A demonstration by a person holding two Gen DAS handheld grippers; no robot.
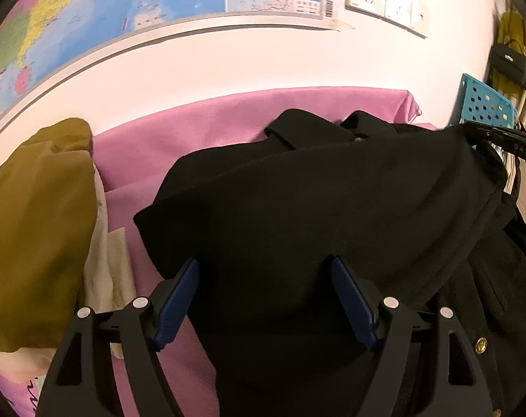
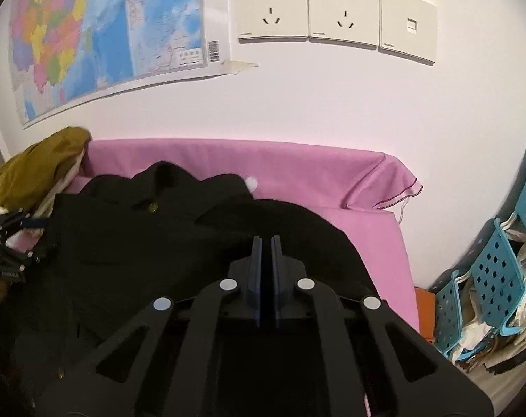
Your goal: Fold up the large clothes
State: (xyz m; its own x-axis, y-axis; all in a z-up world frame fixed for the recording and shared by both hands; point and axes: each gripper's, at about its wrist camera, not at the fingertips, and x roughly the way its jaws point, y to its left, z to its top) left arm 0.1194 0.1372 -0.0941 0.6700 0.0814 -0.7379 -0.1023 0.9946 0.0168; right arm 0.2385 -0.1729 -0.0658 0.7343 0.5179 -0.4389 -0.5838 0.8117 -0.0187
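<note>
A crumpled olive-yellow garment (image 1: 37, 229) is heaped at the left of the pink-covered worktop (image 1: 200, 128), where the black woollen coat (image 1: 315, 208) is spread beneath the released left claw (image 1: 264, 267) and the clenched, empty right claw (image 2: 266, 243).

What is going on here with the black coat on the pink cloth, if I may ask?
A person with a gripper in each hand is folding a black coat on a pink cloth. The left gripper is open over the coat's near edge, gripping nothing. The right gripper is shut above the coat; whether it pinches fabric is unclear. An olive garment lies heaped to the left.
</note>
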